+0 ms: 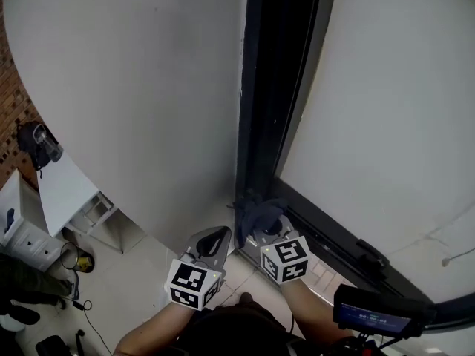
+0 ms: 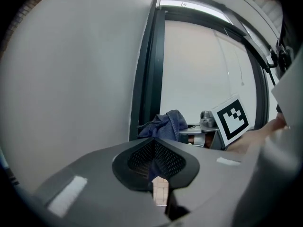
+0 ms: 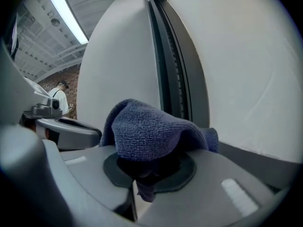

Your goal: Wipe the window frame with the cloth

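Note:
A dark blue cloth point(image 1: 255, 212) is bunched in my right gripper point(image 1: 261, 227), which is shut on it. In the right gripper view the cloth point(image 3: 147, 131) drapes over the jaws and hides their tips. It sits at the bottom of the black vertical window frame point(image 1: 271, 87), near the corner where the lower frame rail point(image 1: 334, 232) starts. My left gripper point(image 1: 214, 239) is shut with nothing in it, just left of the right one, in front of the grey wall panel. In the left gripper view the cloth point(image 2: 165, 125) shows beyond its closed jaws.
A grey wall panel point(image 1: 133, 95) fills the left, frosted glass point(image 1: 393, 117) the right. A window handle point(image 1: 371, 254) sits on the lower rail. Below left are a white shelf unit point(image 1: 67, 199), a brick wall point(image 1: 11, 102) and a tiled floor point(image 1: 133, 288).

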A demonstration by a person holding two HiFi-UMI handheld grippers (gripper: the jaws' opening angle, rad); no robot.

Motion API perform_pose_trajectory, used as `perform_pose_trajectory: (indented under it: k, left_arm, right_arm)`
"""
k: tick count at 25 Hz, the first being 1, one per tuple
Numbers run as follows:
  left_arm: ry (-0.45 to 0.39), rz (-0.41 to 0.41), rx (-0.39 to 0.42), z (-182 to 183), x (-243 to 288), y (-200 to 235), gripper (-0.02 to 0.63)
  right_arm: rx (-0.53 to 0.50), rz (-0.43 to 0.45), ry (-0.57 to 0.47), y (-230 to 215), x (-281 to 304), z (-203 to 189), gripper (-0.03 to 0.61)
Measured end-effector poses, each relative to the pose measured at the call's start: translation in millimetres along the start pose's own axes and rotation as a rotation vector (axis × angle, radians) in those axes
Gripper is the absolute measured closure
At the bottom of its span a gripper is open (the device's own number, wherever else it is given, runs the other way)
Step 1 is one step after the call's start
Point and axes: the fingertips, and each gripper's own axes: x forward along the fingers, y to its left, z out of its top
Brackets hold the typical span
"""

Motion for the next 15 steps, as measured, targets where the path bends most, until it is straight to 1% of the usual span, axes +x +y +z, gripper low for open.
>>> perform_pose_trajectory:
  k: [3, 6, 10, 15]
  left_arm:
    - [0.037, 0.004, -0.009, -10.7, 10.5, 4.9, 0.62]
    - [0.064, -0.006, -0.003, -17.6, 15.5, 11.3, 0.62]
    - [0.072, -0.035, 0.0, -22.5, 19.2, 22.8, 0.62]
    - [0.069, -0.079, 0.007, -19.8, 21.6, 26.2, 0.62]
  right_arm:
    - [0.017, 0.0, 0.016, -3.2, 19.2, -11.4, 0.531]
    - [0.026, -0.032, 0.037, -7.9, 31.3, -19.4, 0.532]
    - [0.053, -0.101, 0.04, -18.2, 40.3, -20.5, 0.532]
    - [0.054, -0.158, 0.035, -24.2, 41.5, -13.5, 0.532]
